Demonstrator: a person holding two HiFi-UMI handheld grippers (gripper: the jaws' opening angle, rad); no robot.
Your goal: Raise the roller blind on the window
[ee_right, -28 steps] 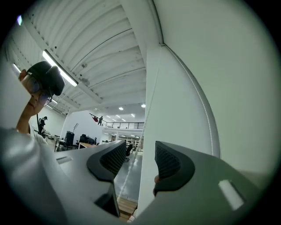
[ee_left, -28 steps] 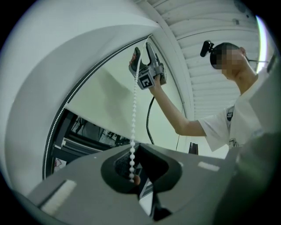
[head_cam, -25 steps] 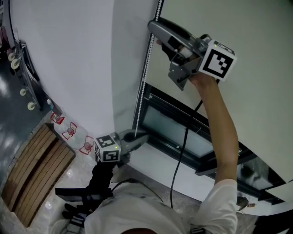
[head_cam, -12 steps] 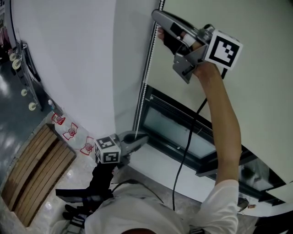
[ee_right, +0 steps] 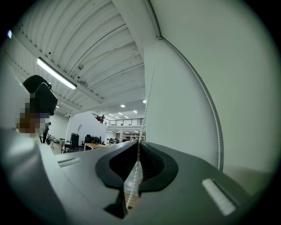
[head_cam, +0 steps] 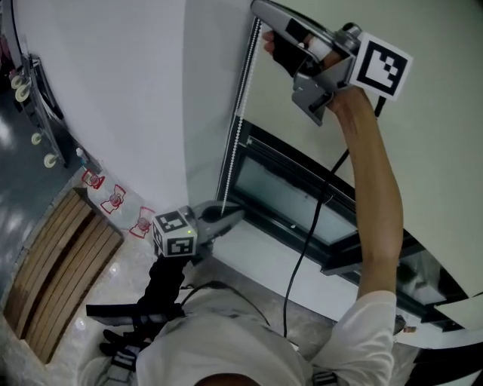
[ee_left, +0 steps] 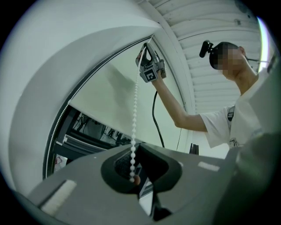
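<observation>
- Shirt cloth in white fills the bottom of the head view, with the person's two arms reaching out from it.
- The left gripper sits low, just in front of the body, and points at the foot of the window. Its jaws are closed on the lower run of the bead chain, which drops into the dark hollow behind the tips.
- The right gripper is held high on an outstretched bare arm, at the top edge of the head view. Its jaws have just been closing and now pinch the same chain, whose beads run through the gap and out behind.
- The chain hangs straight between the two grippers, along the left edge of the blind.
- The roller blind is down over most of the window; only a dark strip of glass shows under its bottom edge.
- A plain white wall stands left of the chain.
- Wooden slats lie on the floor, far below at the left.
</observation>
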